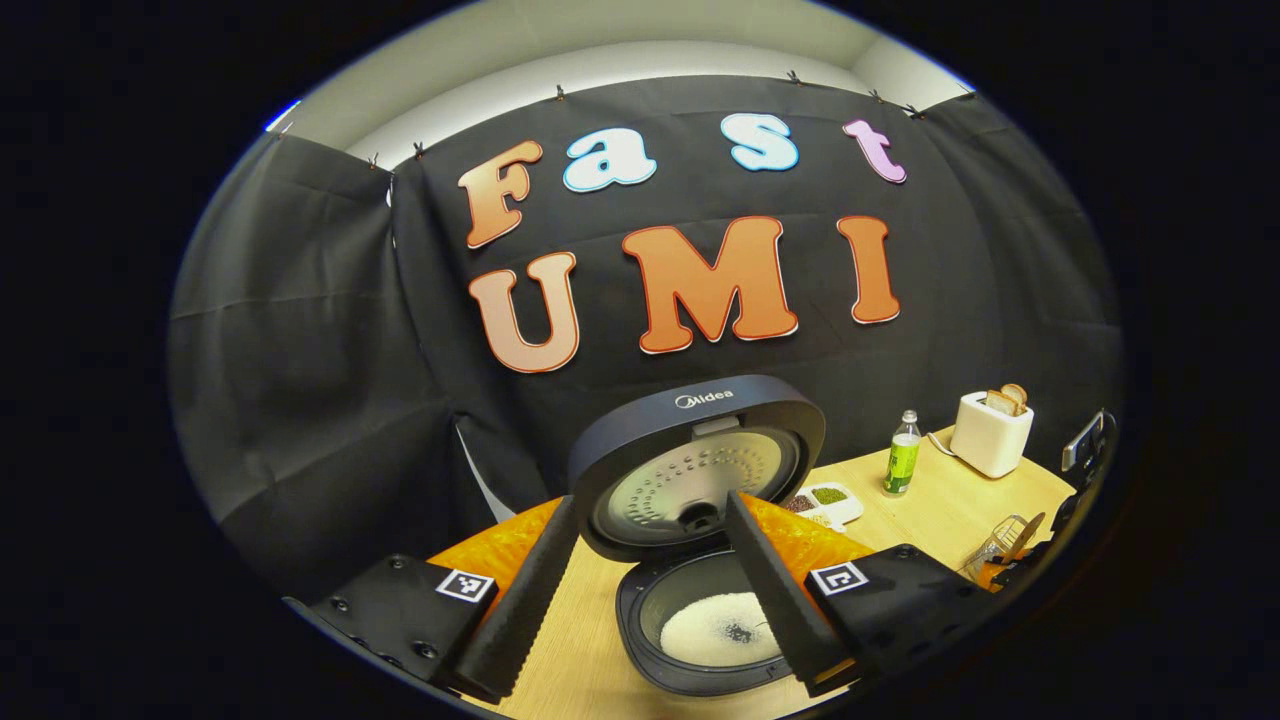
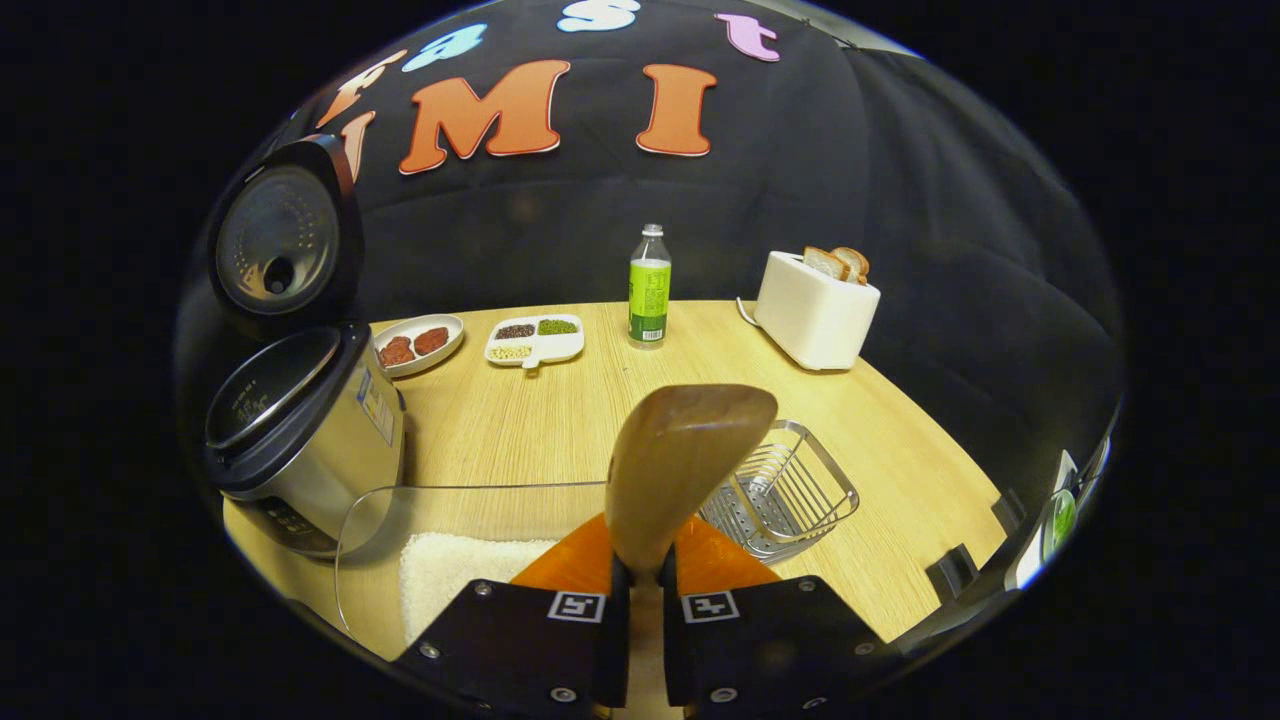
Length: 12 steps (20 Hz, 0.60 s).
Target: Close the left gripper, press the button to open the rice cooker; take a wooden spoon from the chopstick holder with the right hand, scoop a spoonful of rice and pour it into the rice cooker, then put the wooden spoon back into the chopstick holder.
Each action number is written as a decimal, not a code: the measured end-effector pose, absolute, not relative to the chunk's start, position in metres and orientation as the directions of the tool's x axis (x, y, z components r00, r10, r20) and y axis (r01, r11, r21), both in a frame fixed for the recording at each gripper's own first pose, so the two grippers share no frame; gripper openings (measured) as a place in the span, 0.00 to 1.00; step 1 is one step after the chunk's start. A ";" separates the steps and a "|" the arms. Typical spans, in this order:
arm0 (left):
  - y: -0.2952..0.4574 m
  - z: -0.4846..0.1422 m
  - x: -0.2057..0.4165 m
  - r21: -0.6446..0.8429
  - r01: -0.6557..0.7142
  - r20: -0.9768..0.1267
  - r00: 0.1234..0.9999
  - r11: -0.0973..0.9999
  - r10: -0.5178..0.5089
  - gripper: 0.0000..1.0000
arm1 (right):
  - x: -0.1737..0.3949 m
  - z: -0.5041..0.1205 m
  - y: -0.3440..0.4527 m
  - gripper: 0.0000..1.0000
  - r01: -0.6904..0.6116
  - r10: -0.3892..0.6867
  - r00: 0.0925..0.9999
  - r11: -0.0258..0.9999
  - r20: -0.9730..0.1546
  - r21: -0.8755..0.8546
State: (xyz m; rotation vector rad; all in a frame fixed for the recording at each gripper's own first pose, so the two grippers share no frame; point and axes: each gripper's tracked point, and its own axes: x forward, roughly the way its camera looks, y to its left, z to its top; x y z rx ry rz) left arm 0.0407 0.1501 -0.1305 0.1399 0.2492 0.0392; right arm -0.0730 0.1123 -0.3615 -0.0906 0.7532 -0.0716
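The rice cooker (image 1: pixel 690 610) stands open right below my left gripper (image 1: pixel 650 503), its lid (image 1: pixel 700 470) tipped up and white rice (image 1: pixel 720 630) lying in the inner pot. The left fingers are spread wide and hold nothing. My right gripper (image 2: pixel 640 572) is shut on the handle of the wooden spoon (image 2: pixel 685 455), whose bowl points up and away from me. Just below it sits a clear container (image 2: pixel 370 520) holding rice (image 2: pixel 450 580). The wire chopstick holder (image 2: pixel 790 490) lies to the right of the spoon. The cooker (image 2: pixel 300 430) stands at the left with its lid (image 2: pixel 280 240) up.
At the back of the wooden table (image 2: pixel 520 420) are a plate of reddish food (image 2: pixel 418 342), a divided dish of beans (image 2: pixel 535 340), a green-labelled bottle (image 2: pixel 649 288) and a white toaster with bread (image 2: pixel 815 310). The table's rim curves close on the right.
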 end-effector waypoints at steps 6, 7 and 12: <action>0.151 -0.131 0.040 0.146 -0.027 -0.248 0.967 0.989 0.063 0.91 | -0.075 -0.363 0.114 0.11 0.023 -0.092 0.717 0.994 -0.691 -0.108; 0.152 -0.132 0.041 0.148 -0.030 -0.249 0.966 0.989 0.066 0.99 | -0.075 -0.365 0.114 0.10 0.022 -0.091 0.704 0.994 -0.705 -0.107; 0.159 -0.132 0.038 0.151 -0.041 -0.255 0.964 0.988 0.079 0.91 | -0.083 -0.367 0.132 0.05 0.007 -0.058 0.685 0.997 -0.726 -0.072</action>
